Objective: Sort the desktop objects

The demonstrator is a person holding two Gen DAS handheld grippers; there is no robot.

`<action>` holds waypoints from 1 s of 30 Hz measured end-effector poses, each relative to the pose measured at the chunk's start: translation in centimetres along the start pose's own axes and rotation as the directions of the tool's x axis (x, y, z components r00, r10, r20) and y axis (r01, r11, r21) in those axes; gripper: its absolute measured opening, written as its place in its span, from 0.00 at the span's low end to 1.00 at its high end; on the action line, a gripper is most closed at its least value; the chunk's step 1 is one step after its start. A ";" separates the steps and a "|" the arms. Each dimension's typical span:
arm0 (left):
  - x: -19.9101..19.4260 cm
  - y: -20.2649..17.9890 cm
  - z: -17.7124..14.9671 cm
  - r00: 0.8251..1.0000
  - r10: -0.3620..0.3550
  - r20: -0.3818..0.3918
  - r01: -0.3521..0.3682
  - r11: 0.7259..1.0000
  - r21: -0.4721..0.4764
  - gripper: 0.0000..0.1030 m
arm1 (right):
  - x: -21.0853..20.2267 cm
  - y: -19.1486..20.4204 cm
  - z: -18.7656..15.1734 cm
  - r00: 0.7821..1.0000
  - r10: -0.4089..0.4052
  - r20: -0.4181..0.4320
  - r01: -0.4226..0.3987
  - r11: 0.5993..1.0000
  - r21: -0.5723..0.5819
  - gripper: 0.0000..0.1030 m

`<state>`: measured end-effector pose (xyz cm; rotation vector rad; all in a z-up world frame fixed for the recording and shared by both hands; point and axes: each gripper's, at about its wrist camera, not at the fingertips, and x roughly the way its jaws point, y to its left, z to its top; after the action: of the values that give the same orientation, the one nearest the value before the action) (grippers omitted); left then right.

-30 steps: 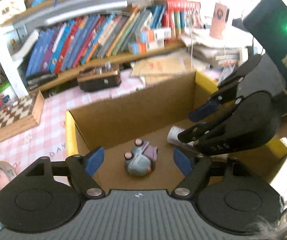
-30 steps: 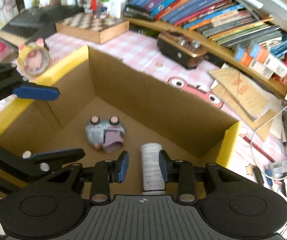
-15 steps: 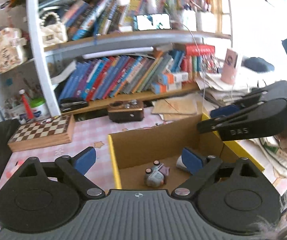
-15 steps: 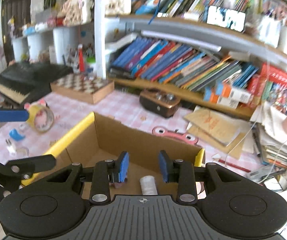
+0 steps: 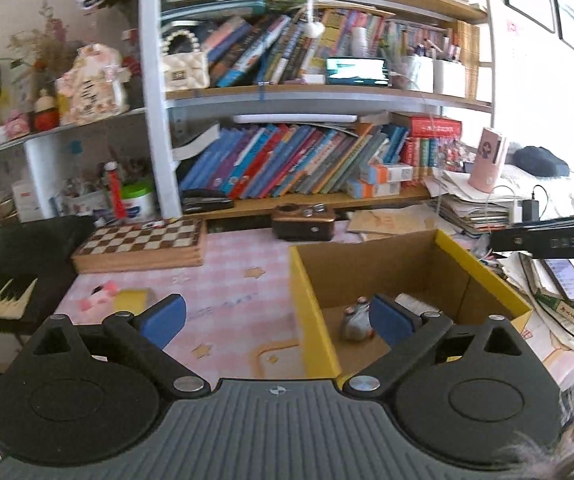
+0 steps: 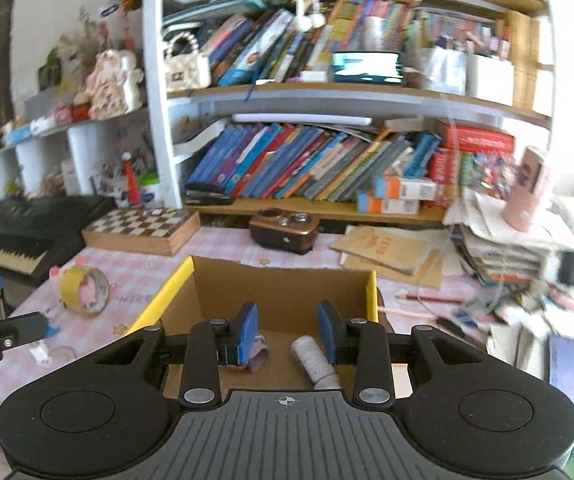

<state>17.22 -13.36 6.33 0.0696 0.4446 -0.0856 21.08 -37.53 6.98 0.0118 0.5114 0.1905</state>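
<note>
Left gripper (image 5: 277, 316) tilted slightly downward near the cardboard box (image 5: 311, 304), jaws opening, nothing between them. Right gripper (image 6: 287, 332) angled down over the box, jaws narrowly parted, empty. White roll (image 6: 314, 360) and toy (image 5: 355, 320) lie inside.

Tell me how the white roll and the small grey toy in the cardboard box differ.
The white roll is a plain pale cylinder lying on its side; the grey toy is a rounded, lumpy figure with two knobs on top. The roll is one colour throughout, while the toy shows grey with a purple part. Both rest loose on the floor of the cardboard box, held by neither gripper.
</note>
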 end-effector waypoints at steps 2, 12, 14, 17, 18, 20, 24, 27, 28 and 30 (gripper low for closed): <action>-0.9 1.2 -0.6 1.000 0.013 0.000 -0.013 1.000 -0.021 0.96 | -1.0 0.5 -0.8 1.000 -0.026 0.012 0.025 0.999 0.022 0.33; -5.3 5.6 -3.9 0.999 0.039 -0.009 -0.040 0.996 -0.086 0.97 | -4.8 4.2 -5.0 0.993 -0.119 0.003 0.118 0.989 0.093 0.38; -6.0 6.2 -4.6 0.999 0.040 -0.015 -0.041 0.995 -0.092 0.97 | -5.3 5.0 -5.9 0.992 -0.127 -0.009 0.128 0.986 0.104 0.38; -6.9 7.0 -5.8 0.999 0.034 -0.034 -0.037 0.995 -0.095 0.97 | -6.0 6.3 -7.2 0.990 -0.134 -0.031 0.137 0.984 0.110 0.38; -7.1 7.3 -6.3 0.998 0.030 -0.046 -0.034 0.995 -0.090 0.97 | -6.2 6.8 -7.6 0.990 -0.135 -0.037 0.138 0.984 0.110 0.38; -7.4 7.7 -7.2 0.997 0.024 -0.067 -0.029 0.997 -0.077 0.97 | -6.5 7.8 -8.4 0.990 -0.130 -0.056 0.135 0.985 0.104 0.38; -8.2 8.5 -9.0 0.994 0.012 -0.106 -0.019 0.997 -0.069 0.98 | -7.1 9.9 -9.8 0.990 -0.106 -0.093 0.115 0.989 0.092 0.38; -8.7 9.2 -9.9 0.992 0.009 -0.124 -0.019 0.997 -0.078 0.98 | -7.5 11.2 -10.6 0.989 -0.094 -0.112 0.104 0.990 0.091 0.38; -8.9 9.3 -10.2 0.992 0.006 -0.127 -0.017 0.997 -0.080 0.98 | -7.6 11.7 -10.9 0.989 -0.090 -0.118 0.101 0.991 0.090 0.38; -9.2 9.7 -10.6 0.991 0.003 -0.132 -0.014 0.997 -0.081 0.98 | -7.7 12.7 -11.4 0.988 -0.080 -0.130 0.092 0.992 0.083 0.38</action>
<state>5.33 -2.15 1.24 -0.0032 0.5791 -0.0543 6.67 -26.90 1.57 0.0648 0.6456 0.0840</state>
